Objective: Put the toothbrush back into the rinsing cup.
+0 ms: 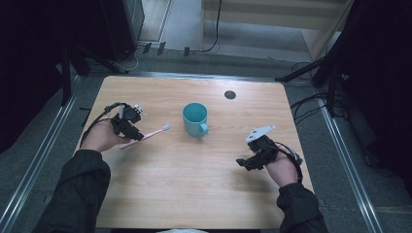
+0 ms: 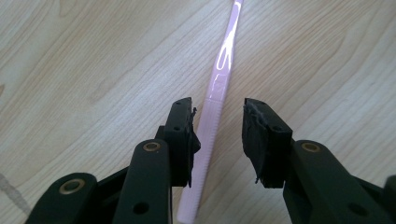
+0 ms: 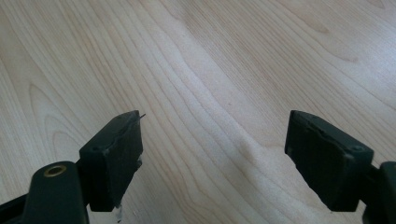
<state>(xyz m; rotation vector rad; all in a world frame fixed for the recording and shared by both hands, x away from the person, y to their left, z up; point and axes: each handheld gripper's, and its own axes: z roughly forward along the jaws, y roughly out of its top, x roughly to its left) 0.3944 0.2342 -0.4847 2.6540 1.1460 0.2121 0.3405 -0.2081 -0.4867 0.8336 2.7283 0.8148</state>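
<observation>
From up high you get one teal mug [image 1: 195, 119] mid-table and one pink toothbrush [image 1: 145, 135] left of it. The left gripper view adds that the left gripper [image 2: 218, 128] straddles the handle without clamping it. The right gripper [image 3: 212, 154] hangs wide apart over bare wooden table [image 3: 224, 70].

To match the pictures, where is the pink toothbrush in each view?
High view: the pink toothbrush lies left of centre, under the left gripper, left of the teal mug.
Left gripper view: its handle runs between the jaws.
Right gripper view: not there.
Shared landmark: the wooden table.
</observation>
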